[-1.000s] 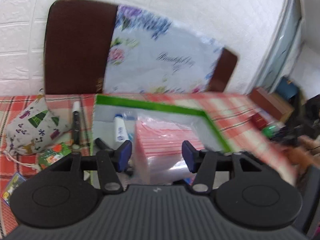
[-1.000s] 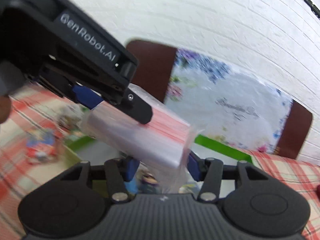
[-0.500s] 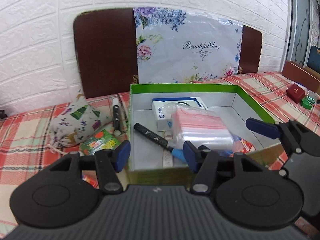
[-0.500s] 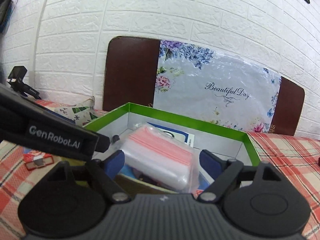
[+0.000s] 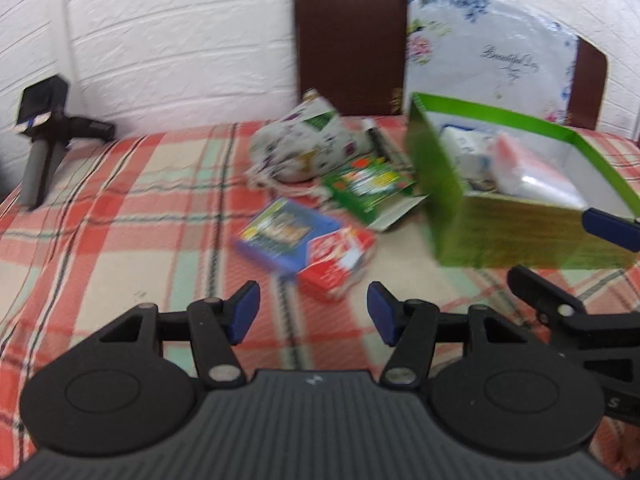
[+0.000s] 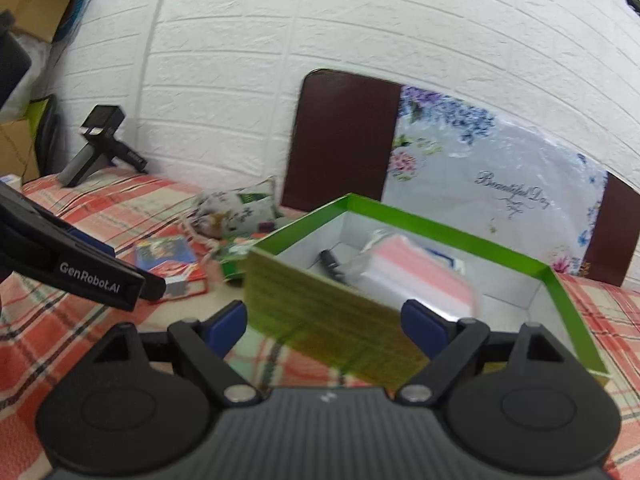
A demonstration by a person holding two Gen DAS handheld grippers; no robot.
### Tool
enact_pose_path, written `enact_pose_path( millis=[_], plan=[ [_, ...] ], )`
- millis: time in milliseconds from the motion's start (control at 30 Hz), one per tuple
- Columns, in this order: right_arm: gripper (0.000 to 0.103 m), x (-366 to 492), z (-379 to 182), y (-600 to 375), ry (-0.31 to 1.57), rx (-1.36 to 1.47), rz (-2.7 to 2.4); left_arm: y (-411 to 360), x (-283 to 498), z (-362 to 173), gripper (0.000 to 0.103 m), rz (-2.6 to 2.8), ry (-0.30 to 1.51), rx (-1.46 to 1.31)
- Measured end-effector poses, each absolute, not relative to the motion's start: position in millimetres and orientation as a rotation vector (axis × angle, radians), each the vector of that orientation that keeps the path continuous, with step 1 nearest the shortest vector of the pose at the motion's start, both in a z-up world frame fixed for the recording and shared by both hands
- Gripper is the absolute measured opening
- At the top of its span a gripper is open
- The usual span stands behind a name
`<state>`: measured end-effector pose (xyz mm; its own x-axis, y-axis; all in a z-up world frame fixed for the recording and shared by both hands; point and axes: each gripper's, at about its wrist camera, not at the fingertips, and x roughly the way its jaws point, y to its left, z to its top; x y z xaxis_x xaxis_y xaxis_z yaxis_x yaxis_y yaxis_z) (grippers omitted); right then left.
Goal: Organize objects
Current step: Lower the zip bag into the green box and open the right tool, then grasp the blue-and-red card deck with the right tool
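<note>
Green cardboard walls make the box the collecting point; a clear zip bag with red stripes already lies inside it beside a black marker, so the sorted things sit together and contained. Outside it, on the checked cloth of the bench, the unsorted lot waits close to the box's left wall: a red packet touching a blue card pack, a green packet and a printed drawstring pouch behind. The left tool hangs empty, jaws apart, aimed down at the red packet, likely the next pick; the right tool is spread wide and empty before the box's near wall, nothing pressed between its pads.
</note>
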<state>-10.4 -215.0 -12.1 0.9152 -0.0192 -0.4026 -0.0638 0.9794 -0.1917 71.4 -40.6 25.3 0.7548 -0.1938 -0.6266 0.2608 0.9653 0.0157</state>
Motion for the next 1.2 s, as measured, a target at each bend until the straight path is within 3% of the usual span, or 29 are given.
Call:
enact_pose_path(
  millis=[300,367,400,600,667,733,800,1200],
  plan=[
    [0.08,6.7,-13.4,-149.7,0.466,-0.286,0.257,36.4,84.5,8.8,0.064,-0.002,0.674,0.071],
    [0.08,19.5,-15.2,-131.8,0.466,-0.323,0.3,58.4,87.9,1.9,0.074,0.049,0.655,0.043],
    [0.08,28.7,-16.6,-121.8,0.466,-0.347,0.316,68.0,86.9,-2.8,0.084,0.058,0.625,0.033],
    [0.083,104.7,-27.5,-96.5,0.565,-0.416,0.338,78.0,91.3,-7.5,0.09,0.039,0.593,-0.015],
    [0.084,120.0,-30.6,-111.7,0.629,-0.298,0.379,80.3,93.1,-8.3,0.091,0.031,0.595,-0.025],
    [0.069,125.1,-30.3,-127.1,0.687,-0.185,0.429,80.4,93.0,-8.7,0.092,0.03,0.595,-0.028],
    [0.061,113.9,-30.1,-131.3,0.684,-0.176,0.427,79.0,91.3,-9.9,0.093,0.032,0.596,-0.021],
    [0.063,-14.8,-29.3,-152.1,0.615,-0.202,0.379,73.4,90.2,-9.7,0.095,0.047,0.595,0.009]
  ],
)
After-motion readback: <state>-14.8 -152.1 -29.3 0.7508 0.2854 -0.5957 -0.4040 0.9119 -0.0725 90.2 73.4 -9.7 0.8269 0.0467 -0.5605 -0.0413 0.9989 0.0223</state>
